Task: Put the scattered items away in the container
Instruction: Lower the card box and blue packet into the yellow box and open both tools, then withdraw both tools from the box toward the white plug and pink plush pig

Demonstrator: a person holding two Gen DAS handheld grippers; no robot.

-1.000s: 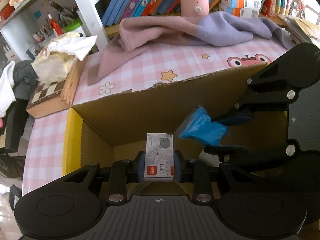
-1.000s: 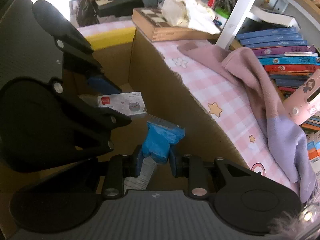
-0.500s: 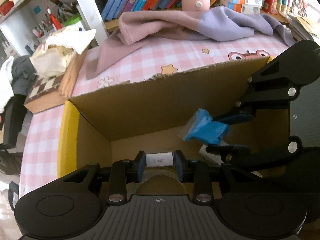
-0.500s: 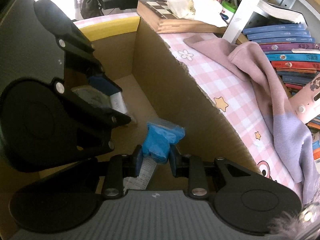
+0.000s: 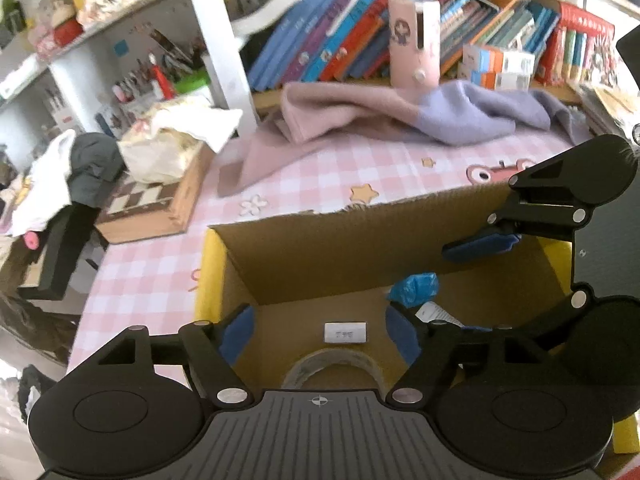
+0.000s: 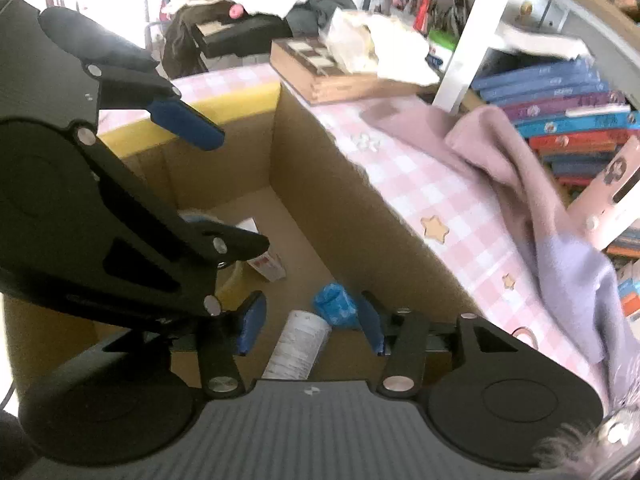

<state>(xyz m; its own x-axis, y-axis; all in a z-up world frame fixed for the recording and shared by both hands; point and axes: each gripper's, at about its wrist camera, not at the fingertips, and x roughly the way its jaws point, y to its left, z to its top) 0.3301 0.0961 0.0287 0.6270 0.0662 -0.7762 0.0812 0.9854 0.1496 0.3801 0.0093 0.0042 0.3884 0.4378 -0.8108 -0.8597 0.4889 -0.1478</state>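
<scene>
An open cardboard box (image 5: pixel 320 248) (image 6: pixel 304 184) stands on the pink checked tablecloth. My left gripper (image 5: pixel 318 332) is open and empty above the box. Below it, the small staples box (image 5: pixel 345 332) (image 6: pixel 266 262) lies on the box floor beside a tape roll (image 5: pixel 332 368). My right gripper (image 6: pixel 310 326) is open and empty over the box. The blue packet (image 6: pixel 335 308) (image 5: pixel 414 286) lies on the floor of the box next to a white printed tube (image 6: pixel 298 344). Each gripper shows in the other's view.
A pink and lilac cloth (image 5: pixel 380 116) lies on the table behind the box. A wooden chess box (image 5: pixel 156 212) with a bag on it sits at the left. A bookshelf (image 5: pixel 400 44) runs along the back.
Both grippers have opened and lifted. The staples box dropped from the left gripper and the blue packet from the right gripper onto the box floor.
</scene>
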